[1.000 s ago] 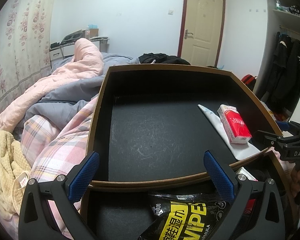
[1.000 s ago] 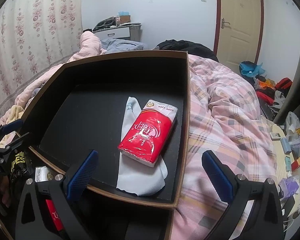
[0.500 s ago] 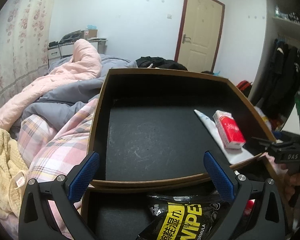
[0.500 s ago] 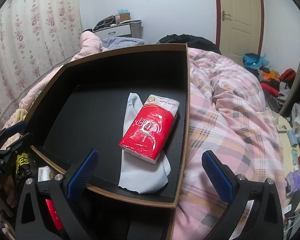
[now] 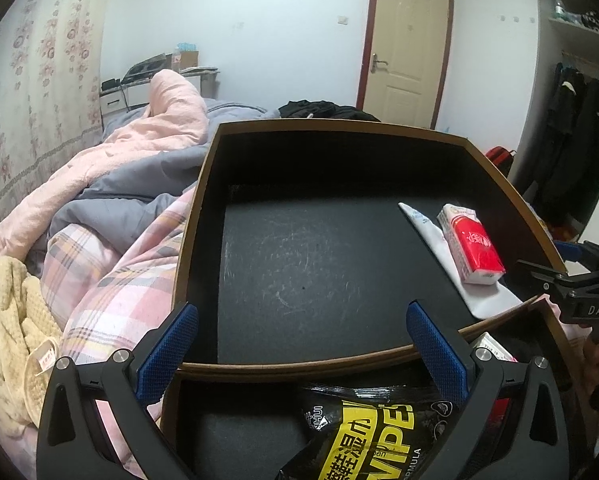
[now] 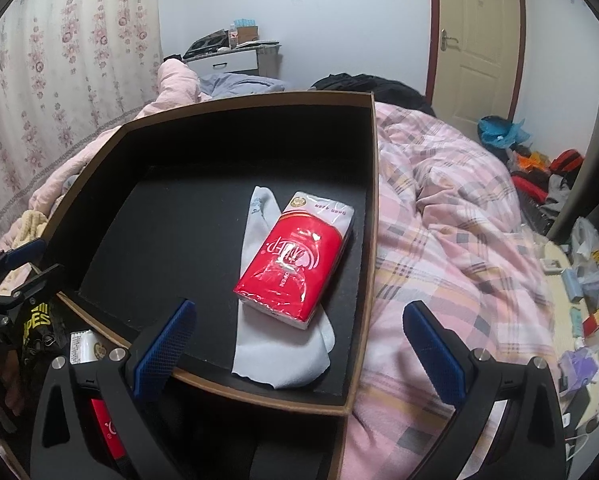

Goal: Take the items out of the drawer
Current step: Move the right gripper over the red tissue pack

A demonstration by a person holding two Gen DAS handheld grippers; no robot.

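Note:
Two black drawers with brown rims lie stacked on a bed. The upper drawer [image 5: 299, 365] [image 6: 373, 200] holds a red tissue pack [image 5: 473, 248] [image 6: 295, 268] lying on a pale sock [image 5: 423, 226] [image 6: 283, 356], near its right wall. The lower drawer [image 5: 235, 432] holds a black-and-yellow wipes pack [image 5: 379, 428] [image 6: 35, 320], a small white packet [image 5: 493, 350] [image 6: 83, 350] and a red item [image 6: 107, 428]. My left gripper [image 5: 301, 320] hangs open over the upper drawer's front rim. My right gripper [image 6: 299, 314] is open just short of the tissue pack, holding nothing.
The drawers rest on a pink plaid quilt [image 6: 459, 240]. A cream knitted cloth [image 5: 7, 320] lies at the left. A closed door [image 5: 403, 52] and hanging dark clothes [image 5: 579, 140] stand beyond. Bags and clutter [image 6: 559, 184] cover the floor on the right.
Both grippers have only swayed slightly and stay open. The tissue pack, the sock and the items in the lower drawer have not moved.

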